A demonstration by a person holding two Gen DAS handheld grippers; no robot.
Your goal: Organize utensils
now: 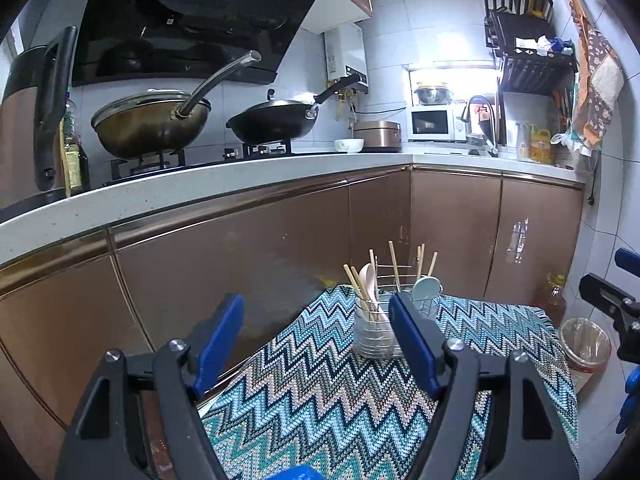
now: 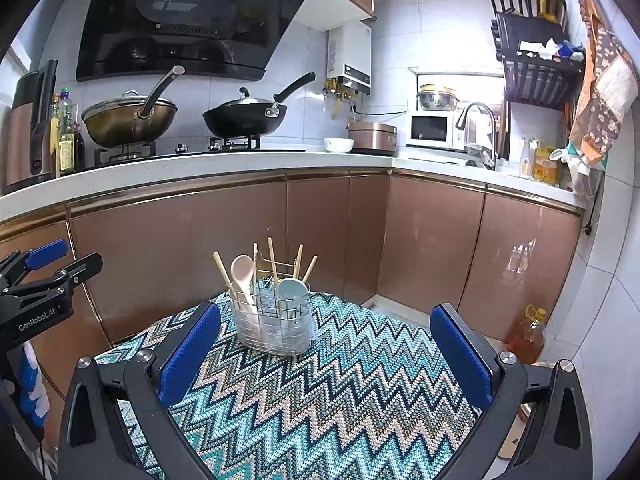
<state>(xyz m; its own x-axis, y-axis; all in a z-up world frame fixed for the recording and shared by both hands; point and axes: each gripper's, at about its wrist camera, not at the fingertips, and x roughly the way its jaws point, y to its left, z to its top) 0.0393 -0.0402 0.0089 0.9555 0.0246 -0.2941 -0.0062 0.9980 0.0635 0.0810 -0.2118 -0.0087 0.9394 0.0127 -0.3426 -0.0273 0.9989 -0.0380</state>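
Note:
A wire utensil holder (image 2: 274, 322) stands on a small table with a zigzag cloth (image 2: 340, 384). It holds a pink spoon (image 2: 242, 276), a pale blue spoon (image 2: 292, 290) and several wooden chopsticks (image 2: 273, 258). The holder also shows in the left wrist view (image 1: 378, 330), partly behind my left finger. My right gripper (image 2: 326, 344) is open and empty, in front of the holder. My left gripper (image 1: 316, 340) is open and empty, at the table's left side. The left gripper shows at the right wrist view's left edge (image 2: 44, 280); the right gripper shows at the left wrist view's right edge (image 1: 616, 308).
Brown kitchen cabinets (image 2: 320, 232) under a white counter (image 2: 200, 170) stand close behind the table. Two woks (image 2: 244, 118) sit on the stove. An oil bottle (image 2: 528, 334) stands on the floor at the right, and a bin (image 1: 586, 346) beside it.

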